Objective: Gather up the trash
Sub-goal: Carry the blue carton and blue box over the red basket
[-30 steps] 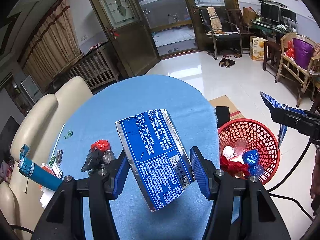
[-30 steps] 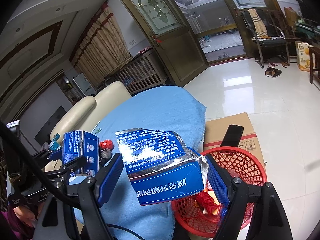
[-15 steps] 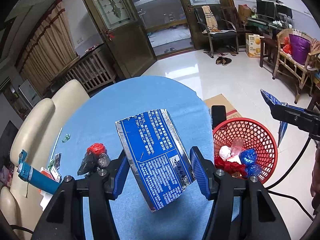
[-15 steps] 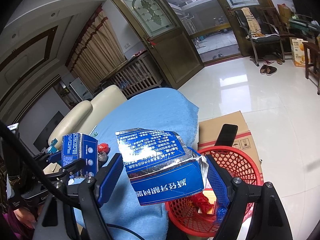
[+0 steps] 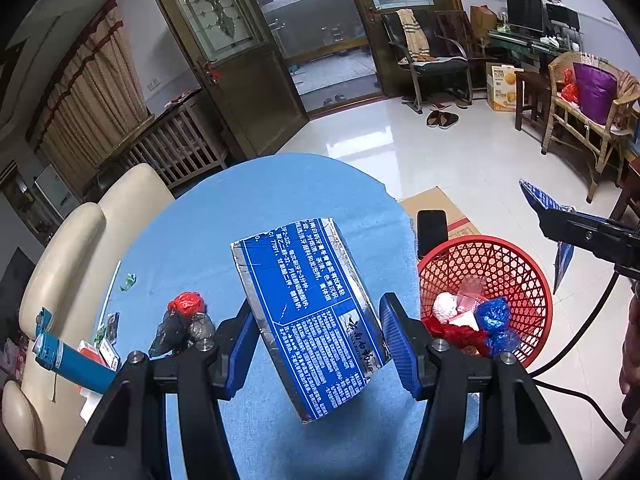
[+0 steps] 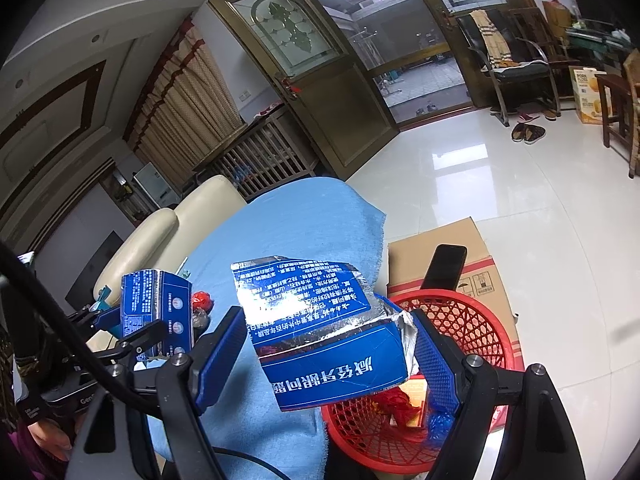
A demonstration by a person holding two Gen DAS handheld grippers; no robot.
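Note:
My left gripper [image 5: 320, 344] is shut on a blue and silver carton [image 5: 312, 312], held above the blue table [image 5: 240, 216]. My right gripper [image 6: 326, 354] is shut on a torn blue and silver carton [image 6: 320, 332], held over the near rim of the red mesh basket [image 6: 476, 320]. The basket [image 5: 500, 256] stands on the floor right of the table and holds red, blue and white trash. A red and black crumpled bag [image 5: 182, 320] lies on the table left of my left gripper. The left gripper with its carton [image 6: 154, 312] shows in the right wrist view.
A blue tube [image 5: 72, 364] and small wrappers lie at the table's left edge by a cream sofa [image 5: 80, 232]. A cardboard box [image 6: 448, 248] with a black phone [image 6: 446, 266] on it sits behind the basket. Chairs and a door stand farther back.
The left view has pulled back a little, so the basket and the bag sit slightly lower and nearer. Both grippers keep hold of their cartons.

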